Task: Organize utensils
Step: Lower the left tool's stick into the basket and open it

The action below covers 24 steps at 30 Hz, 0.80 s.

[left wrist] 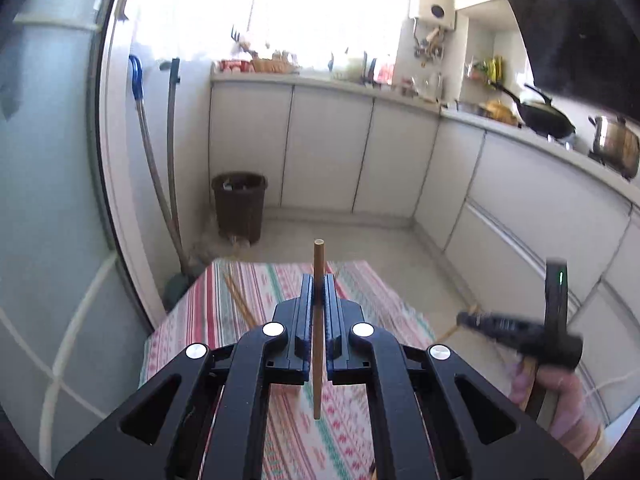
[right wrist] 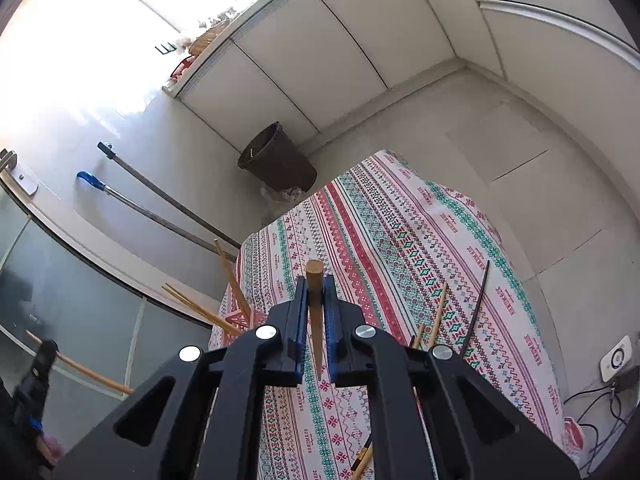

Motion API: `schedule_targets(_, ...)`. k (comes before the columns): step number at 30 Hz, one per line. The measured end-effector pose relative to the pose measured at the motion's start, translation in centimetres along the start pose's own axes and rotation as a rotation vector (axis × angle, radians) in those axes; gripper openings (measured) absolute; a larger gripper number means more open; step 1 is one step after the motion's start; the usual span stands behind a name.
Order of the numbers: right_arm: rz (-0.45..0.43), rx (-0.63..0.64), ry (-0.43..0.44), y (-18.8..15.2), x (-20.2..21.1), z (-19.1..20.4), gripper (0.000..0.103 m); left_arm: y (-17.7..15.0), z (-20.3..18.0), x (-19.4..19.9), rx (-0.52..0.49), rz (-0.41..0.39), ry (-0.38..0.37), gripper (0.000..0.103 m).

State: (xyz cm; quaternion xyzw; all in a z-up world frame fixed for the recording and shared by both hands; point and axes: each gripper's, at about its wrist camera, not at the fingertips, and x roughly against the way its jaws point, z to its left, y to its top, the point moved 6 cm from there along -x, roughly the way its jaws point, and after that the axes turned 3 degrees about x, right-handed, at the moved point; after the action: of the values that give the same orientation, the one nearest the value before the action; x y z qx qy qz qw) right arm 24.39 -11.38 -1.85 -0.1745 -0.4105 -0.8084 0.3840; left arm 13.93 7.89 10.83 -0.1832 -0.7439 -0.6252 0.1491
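My left gripper is shut on a wooden chopstick, held upright above the table with the striped cloth. My right gripper is shut on another wooden chopstick, thick end up. The right gripper also shows in the left wrist view, blurred, to the right. A pink basket on the cloth holds several chopsticks. Loose wooden chopsticks and a black chopstick lie on the cloth.
A dark waste bin stands on the floor beyond the table. Mop handles lean on the wall at the left. White cabinets and a counter with a wok and a pot run along the right.
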Motion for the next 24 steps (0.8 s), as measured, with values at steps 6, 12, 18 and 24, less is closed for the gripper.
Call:
schedule_targets(6,0.020,-0.003,-0.012,0.1,-1.0,-0.6,0.008,2.8,1.9,-2.1,0.088,-0.064,0.001,0.004)
schedule_targets(12,0.030,0.019,-0.008,0.2,-1.5,-0.1,0.008,2.4,4.4,-4.9,0.156,-0.054,0.038,0.004)
schedule_targets(18,0.044,0.036,-0.001,-0.2,-2.2,0.8,0.008,1.0,7.0,-7.3,0.228,-0.015,0.066,0.004)
schedule_targets(24,0.040,0.045,0.001,-0.3,-1.8,1.3,0.008,-0.5,8.7,-8.6,0.274,0.046,0.095,0.005)
